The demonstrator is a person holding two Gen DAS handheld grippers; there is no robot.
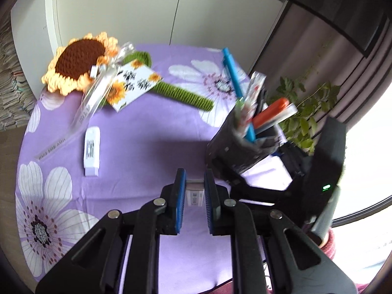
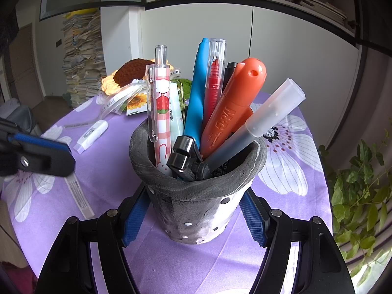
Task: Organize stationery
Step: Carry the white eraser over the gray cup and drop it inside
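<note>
Left gripper (image 1: 194, 191) jaws pinching a white eraser (image 1: 195, 194); right gripper (image 2: 193, 216) jaws clamp the pen cup (image 2: 196, 196). Cup sits at 2 o'clock: lift, drop eraser inside.

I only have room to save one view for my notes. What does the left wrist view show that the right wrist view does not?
Only the left wrist view shows the left claw shut on a small white eraser, and the sunflower's green stem.

Only the right wrist view shows inside the pen cup: pink pen, red pen, black clips. It also shows the right claw gripping the cup.

Both show the cup, orange highlighter, blue pen, crochet sunflower, white correction tape and purple tablecloth.
</note>
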